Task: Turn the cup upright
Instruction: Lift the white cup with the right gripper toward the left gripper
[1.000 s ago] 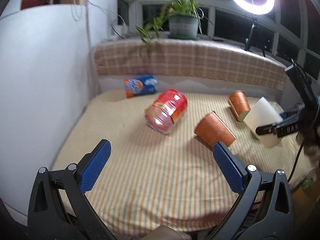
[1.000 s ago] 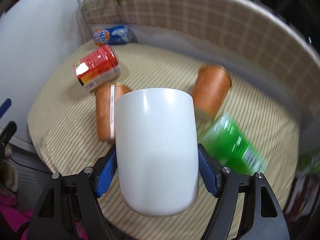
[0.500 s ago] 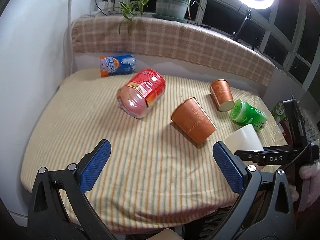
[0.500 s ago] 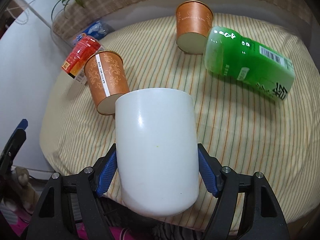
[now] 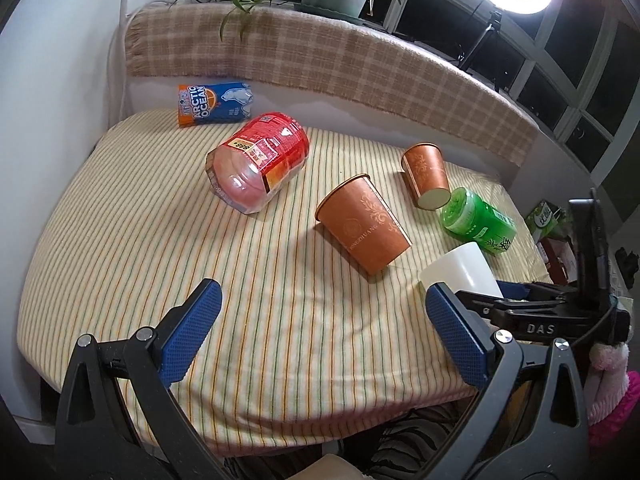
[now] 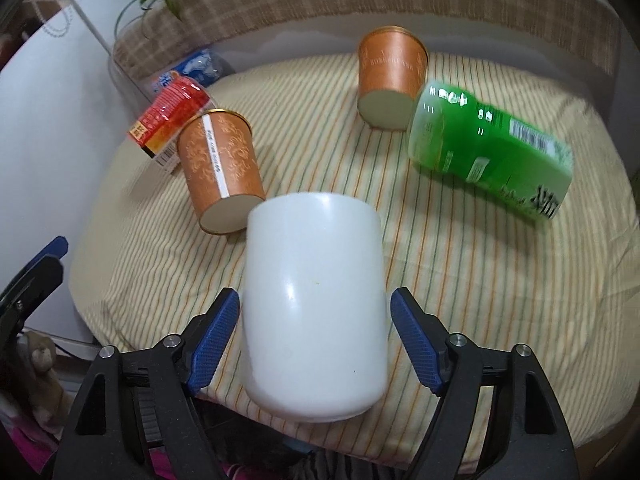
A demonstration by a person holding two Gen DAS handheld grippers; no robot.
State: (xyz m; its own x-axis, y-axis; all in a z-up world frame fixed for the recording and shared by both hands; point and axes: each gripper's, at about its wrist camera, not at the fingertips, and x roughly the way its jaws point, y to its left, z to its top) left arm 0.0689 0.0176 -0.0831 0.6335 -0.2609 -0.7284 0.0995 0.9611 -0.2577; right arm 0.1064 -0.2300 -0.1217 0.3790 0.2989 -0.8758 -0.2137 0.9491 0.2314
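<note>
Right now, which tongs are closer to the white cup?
Right. The right tongs flank the white cup, their pads looking slightly off its sides. The left tongs hang open over the striped cloth, beside it.

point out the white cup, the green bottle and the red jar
white cup (image 6: 314, 312), right wrist view, middle of its side wall
green bottle (image 6: 488, 140), right wrist view, middle of its body
red jar (image 5: 260, 160), left wrist view, on its label
</note>
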